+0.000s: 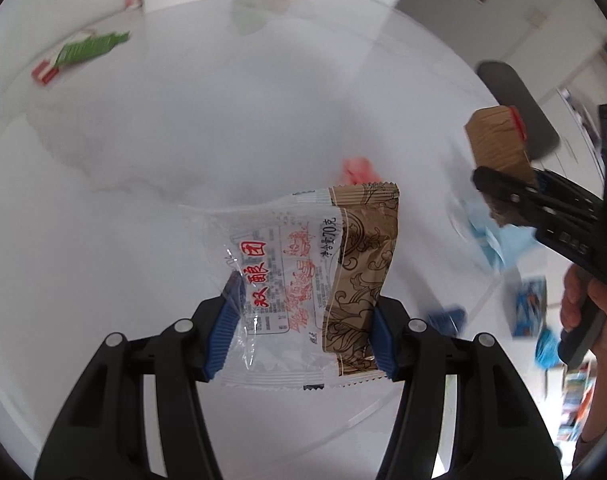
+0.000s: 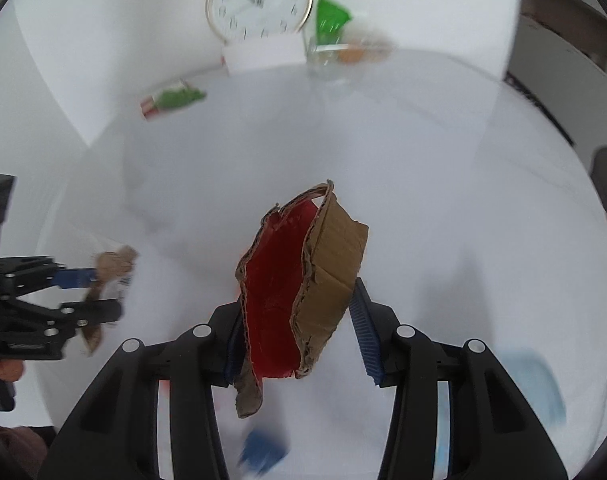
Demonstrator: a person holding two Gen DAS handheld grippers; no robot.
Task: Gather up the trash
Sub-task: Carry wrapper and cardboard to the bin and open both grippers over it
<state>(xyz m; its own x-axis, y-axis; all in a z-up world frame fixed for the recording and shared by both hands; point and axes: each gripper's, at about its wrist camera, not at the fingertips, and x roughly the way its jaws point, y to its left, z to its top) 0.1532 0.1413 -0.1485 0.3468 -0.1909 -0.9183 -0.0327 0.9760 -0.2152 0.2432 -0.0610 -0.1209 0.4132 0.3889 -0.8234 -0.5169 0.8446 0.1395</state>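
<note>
The left gripper pinches a see-through and brown plastic snack wrapper with red letters between its blue pads, up above the white table. The right gripper squeezes a bent piece of brown cardboard with a red inside, also off the table. A green and red wrapper lies far back, near a round white clock

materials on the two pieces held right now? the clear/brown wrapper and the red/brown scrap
Clear-and-brown printed snack wrapper: thin plastic film, glossy; see-through panel, creases, crimped serrated end seals. The brown part looks like printed film, though that's less certain.

Torn brown scrap with a red inner face: corrugated cardboard; fluted ragged edges, matte brown outside. The red face looks coated or printed and slightly shiny.
</note>
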